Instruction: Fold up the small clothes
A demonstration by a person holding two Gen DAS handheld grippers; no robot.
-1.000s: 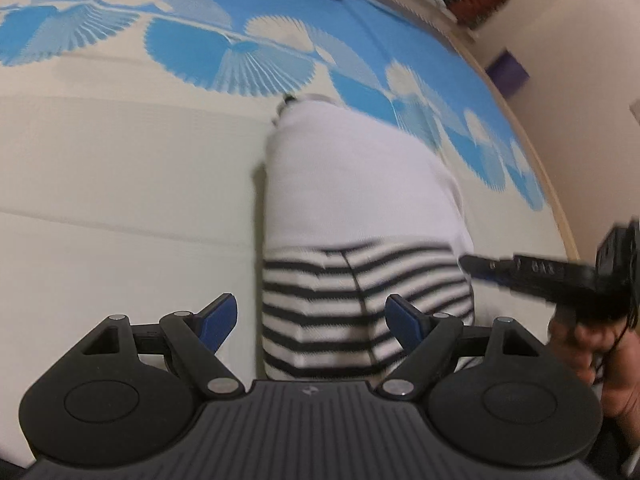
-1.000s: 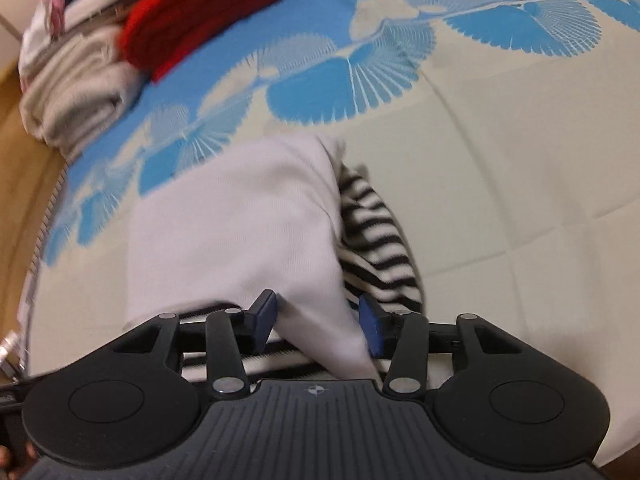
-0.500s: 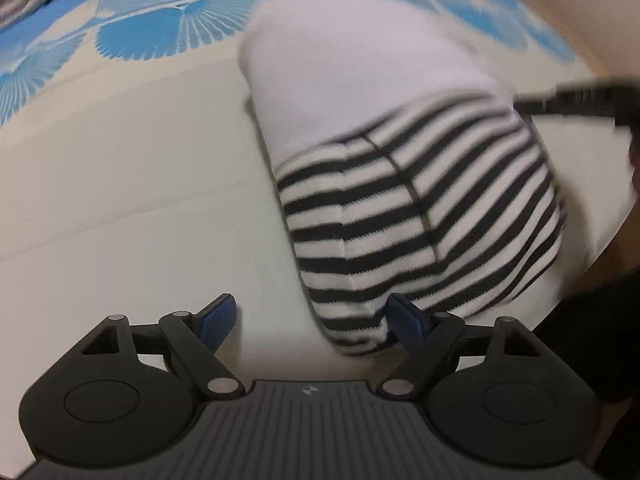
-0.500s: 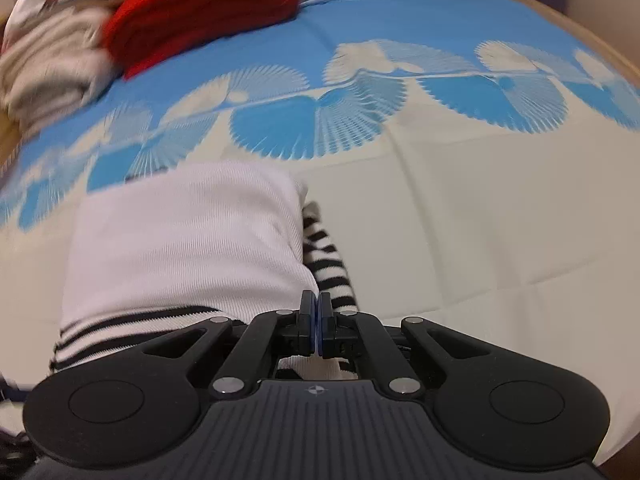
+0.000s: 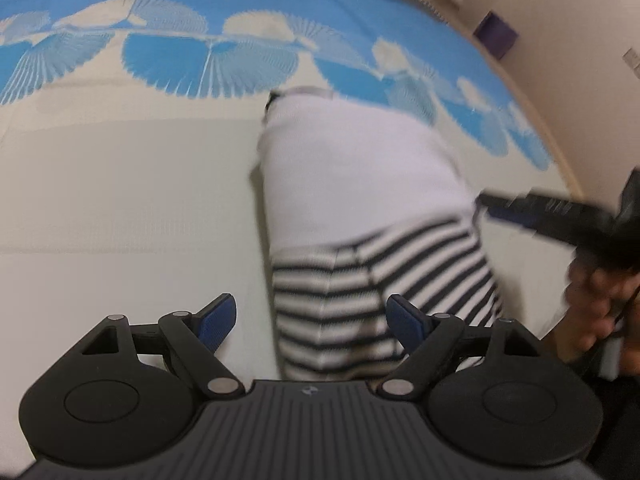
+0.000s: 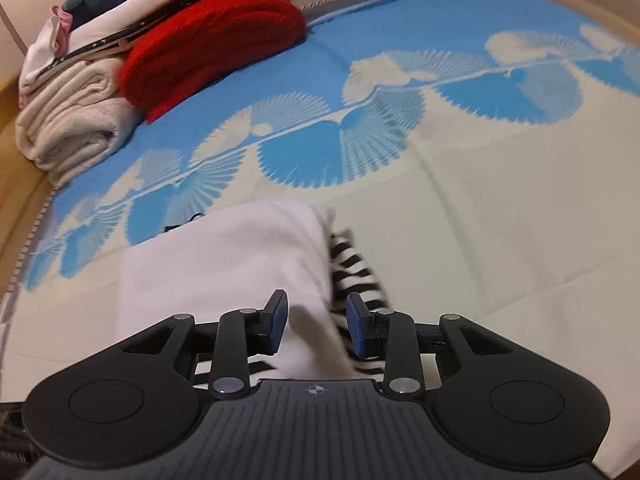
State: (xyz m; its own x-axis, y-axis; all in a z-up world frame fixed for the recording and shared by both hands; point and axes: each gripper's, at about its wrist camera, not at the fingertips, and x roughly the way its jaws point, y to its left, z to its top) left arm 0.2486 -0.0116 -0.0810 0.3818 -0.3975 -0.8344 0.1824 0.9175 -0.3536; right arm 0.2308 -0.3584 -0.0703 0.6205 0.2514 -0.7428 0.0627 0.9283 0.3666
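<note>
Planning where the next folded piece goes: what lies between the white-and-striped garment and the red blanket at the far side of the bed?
Only bare bedspread; the right wrist view shows nothing between garment and red blanket.

Black left claw (image 5: 308,320) with blue finger pads (image 5: 216,318), silver pivot screws
</note>
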